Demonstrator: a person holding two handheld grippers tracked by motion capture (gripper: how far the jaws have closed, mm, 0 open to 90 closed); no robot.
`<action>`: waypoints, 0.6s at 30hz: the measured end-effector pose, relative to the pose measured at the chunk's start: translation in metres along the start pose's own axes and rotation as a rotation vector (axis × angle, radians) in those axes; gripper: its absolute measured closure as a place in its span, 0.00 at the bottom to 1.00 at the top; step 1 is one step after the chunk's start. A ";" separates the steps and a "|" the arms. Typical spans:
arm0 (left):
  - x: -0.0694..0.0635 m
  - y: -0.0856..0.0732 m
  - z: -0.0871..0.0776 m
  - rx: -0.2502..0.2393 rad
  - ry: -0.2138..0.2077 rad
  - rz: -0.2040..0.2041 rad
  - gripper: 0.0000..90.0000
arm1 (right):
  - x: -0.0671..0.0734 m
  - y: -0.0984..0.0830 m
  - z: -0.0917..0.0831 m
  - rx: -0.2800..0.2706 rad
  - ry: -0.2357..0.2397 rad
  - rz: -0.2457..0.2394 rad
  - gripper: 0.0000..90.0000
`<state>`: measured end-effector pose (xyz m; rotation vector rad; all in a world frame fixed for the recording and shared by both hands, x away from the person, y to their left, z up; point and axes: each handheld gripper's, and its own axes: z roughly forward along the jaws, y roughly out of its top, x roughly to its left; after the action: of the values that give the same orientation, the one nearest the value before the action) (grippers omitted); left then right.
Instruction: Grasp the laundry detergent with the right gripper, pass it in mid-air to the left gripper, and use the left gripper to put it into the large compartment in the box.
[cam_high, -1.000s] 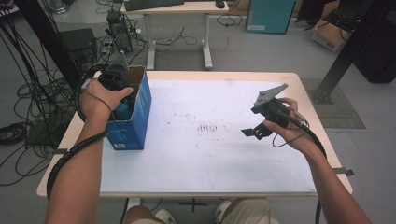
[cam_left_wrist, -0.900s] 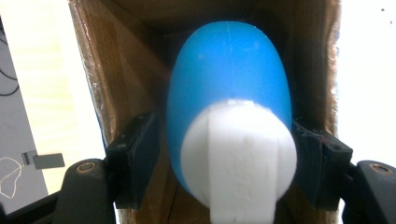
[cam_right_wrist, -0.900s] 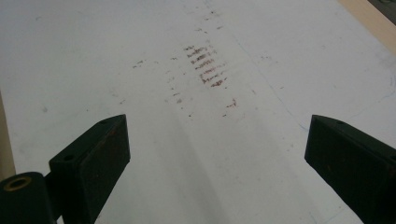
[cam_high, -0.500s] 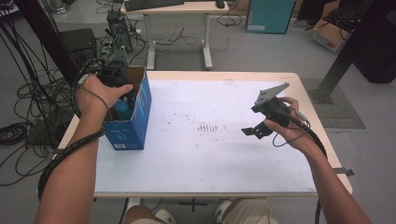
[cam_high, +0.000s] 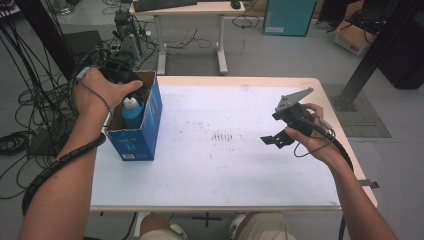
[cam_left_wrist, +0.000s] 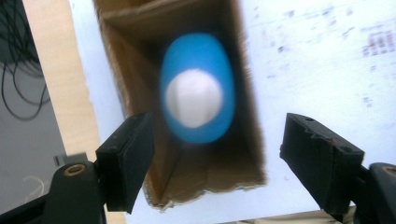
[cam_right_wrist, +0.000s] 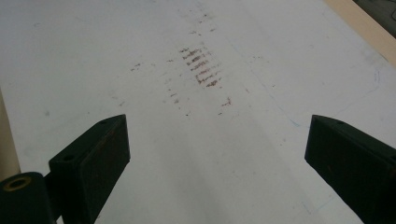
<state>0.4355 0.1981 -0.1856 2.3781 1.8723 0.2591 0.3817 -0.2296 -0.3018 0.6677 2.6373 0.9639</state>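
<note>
The left gripper (cam_left_wrist: 215, 158) points straight down, held high in the person's left hand (cam_high: 100, 92) with the forearm stretched forward from the lower left; its jaws have just been opening and stand apart, gripping nothing. The right gripper (cam_right_wrist: 215, 158), in the right hand (cam_high: 312, 140), hangs level and low, its jaws spread wide and empty.

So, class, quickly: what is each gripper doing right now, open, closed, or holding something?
Left gripper: open, jaws just opening, above the blue bottle in the box.
Right gripper: open, holding nothing, over the table.
</note>
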 end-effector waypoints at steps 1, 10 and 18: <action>-0.004 0.001 -0.003 -0.012 -0.004 0.006 0.27 | 0.000 0.001 -0.001 0.005 -0.003 0.000 0.07; -0.047 0.015 -0.014 -0.080 -0.070 0.107 0.20 | 0.000 0.005 -0.004 0.044 -0.011 -0.002 0.08; -0.086 0.024 0.011 -0.077 -0.131 0.174 0.13 | -0.005 0.003 -0.005 0.069 -0.012 0.005 0.08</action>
<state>0.4406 0.1092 -0.1982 2.4431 1.5736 0.1808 0.3846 -0.2329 -0.2956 0.6932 2.6701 0.8710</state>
